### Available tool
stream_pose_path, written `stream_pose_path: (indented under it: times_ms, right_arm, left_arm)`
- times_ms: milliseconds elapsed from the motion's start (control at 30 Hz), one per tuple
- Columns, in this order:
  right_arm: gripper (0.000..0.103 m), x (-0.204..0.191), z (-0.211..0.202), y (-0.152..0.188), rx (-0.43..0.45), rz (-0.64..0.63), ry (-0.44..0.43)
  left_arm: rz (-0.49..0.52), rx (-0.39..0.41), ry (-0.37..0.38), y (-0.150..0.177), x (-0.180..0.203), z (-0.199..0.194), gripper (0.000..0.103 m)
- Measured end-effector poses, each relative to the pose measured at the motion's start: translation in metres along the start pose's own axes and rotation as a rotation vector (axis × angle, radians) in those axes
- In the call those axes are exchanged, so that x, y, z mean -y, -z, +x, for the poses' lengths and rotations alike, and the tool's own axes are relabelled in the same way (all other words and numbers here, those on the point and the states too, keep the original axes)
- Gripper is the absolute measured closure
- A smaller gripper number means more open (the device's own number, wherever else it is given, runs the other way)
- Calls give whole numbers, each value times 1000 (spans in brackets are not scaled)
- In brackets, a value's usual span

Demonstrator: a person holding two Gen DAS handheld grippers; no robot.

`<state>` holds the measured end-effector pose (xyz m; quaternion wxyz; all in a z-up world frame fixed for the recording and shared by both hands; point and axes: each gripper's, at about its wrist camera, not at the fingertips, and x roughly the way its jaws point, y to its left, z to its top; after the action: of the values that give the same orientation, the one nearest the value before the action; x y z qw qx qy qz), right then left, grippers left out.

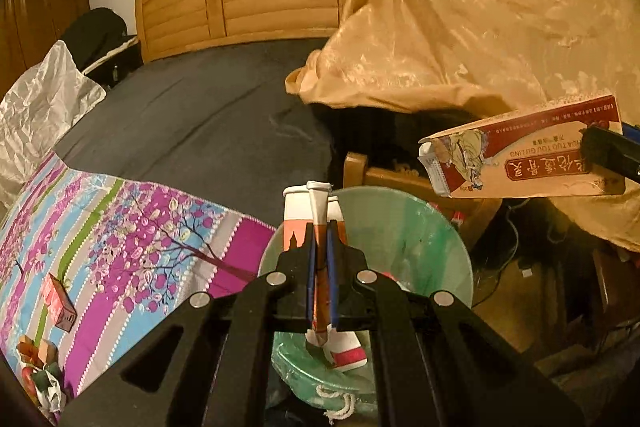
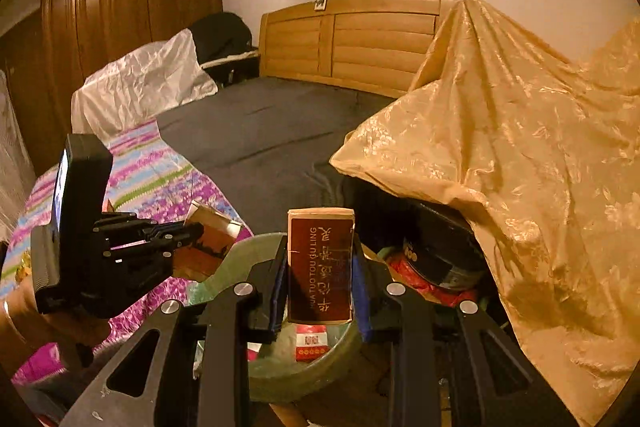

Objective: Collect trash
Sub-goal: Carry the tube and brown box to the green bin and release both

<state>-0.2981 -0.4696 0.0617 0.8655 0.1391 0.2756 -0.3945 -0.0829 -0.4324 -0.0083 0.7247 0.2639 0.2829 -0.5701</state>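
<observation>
Bin (image 1: 404, 227) stood beside the bed (image 1: 208, 119), lined with a green bag and already holding a red-and-white packet (image 2: 313, 341) at its bottom. The left gripper (image 1: 320, 239) hung over the bin's near rim with its fingers pressed together on a flattened carton (image 1: 318, 211), white at the top and orange lower down; the carton stood upright between the blue pads, its lower end poking out beneath them. The right gripper (image 2: 320, 263) was also above the bin, its fingers pinching a maroon box (image 2: 321, 265) with yellow lettering by its two narrow sides. In the left wrist view that box (image 1: 524, 159) showed to the right of the bin, tilted, with a torn open flap at its left end.

On the floral sheet (image 1: 132, 227) at the foot of the bed lay a small red box (image 1: 60, 303) and, nearer the corner, a crumpled wrapper (image 1: 40, 367). A gold cloth (image 1: 460, 39) was draped over furniture to the right of the bed, and a white bag (image 1: 40, 107) sat at the bed's left edge. A hand (image 2: 60, 315) held the left gripper's handle.
</observation>
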Motion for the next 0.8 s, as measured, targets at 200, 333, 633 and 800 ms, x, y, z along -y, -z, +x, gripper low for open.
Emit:
stream_pose_path:
  times_ms: [200, 333, 633, 800]
  right_arm:
    - [74, -9, 13, 7, -37, -6, -18]
    - [74, -16, 18, 10, -48, -12, -28]
    - [74, -23, 29, 12, -56, -17, -41]
    - [74, -22, 33, 12, -60, -16, -47]
  left_arm:
    - [4, -17, -12, 3, -1, 5, 99]
    - [3, -22, -16, 5, -1, 7, 99]
    - [0, -31, -25, 7, -4, 11, 99]
    - [-1, -35, -29, 8, -4, 12, 99]
